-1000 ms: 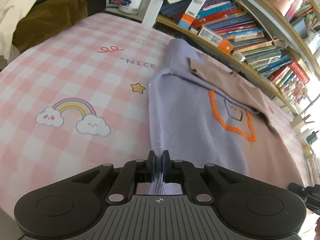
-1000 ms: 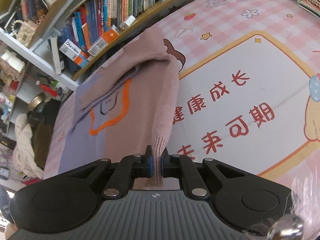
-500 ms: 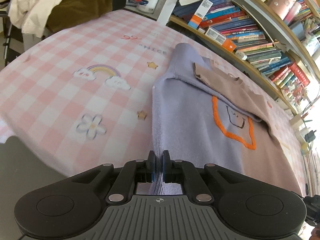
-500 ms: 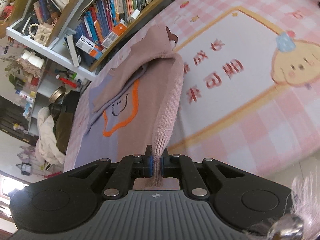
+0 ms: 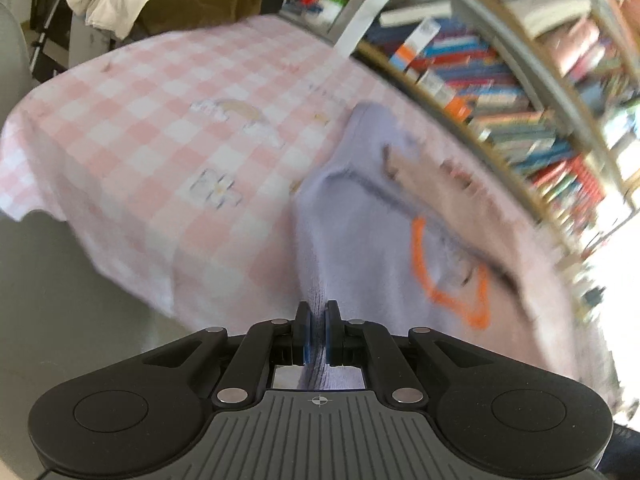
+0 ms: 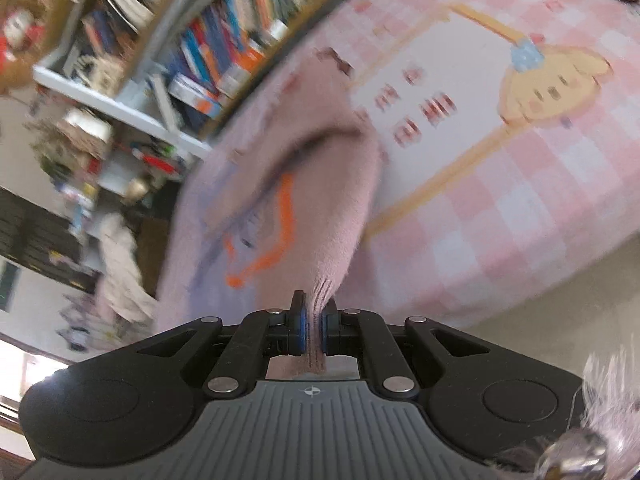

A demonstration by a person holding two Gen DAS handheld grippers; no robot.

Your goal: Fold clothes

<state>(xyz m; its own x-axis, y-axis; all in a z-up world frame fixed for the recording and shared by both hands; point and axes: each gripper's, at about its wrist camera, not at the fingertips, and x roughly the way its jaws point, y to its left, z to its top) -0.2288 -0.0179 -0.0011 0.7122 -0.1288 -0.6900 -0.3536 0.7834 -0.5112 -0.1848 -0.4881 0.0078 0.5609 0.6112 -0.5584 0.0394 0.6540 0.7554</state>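
I see my left tongs (image 5: 316, 334) clamped tight on the lilac hem of the sweater (image 5: 372, 248). My right tongs (image 6: 314, 330) are pinched on its pink hem. The sweater, with an orange outline, lies stretched over the near edge of the pink checked tabletop (image 5: 160, 120). A bookshelf (image 5: 500, 92) stands beyond. Both views are blurred.

Daylight floods both my fisheye views, blowing out the right edge of the left one, while motion blur smears the bookshelf (image 5: 516, 92) and checked cloth (image 6: 540, 184), edges bow hard, and only my grippers' black bodies stay sharp.
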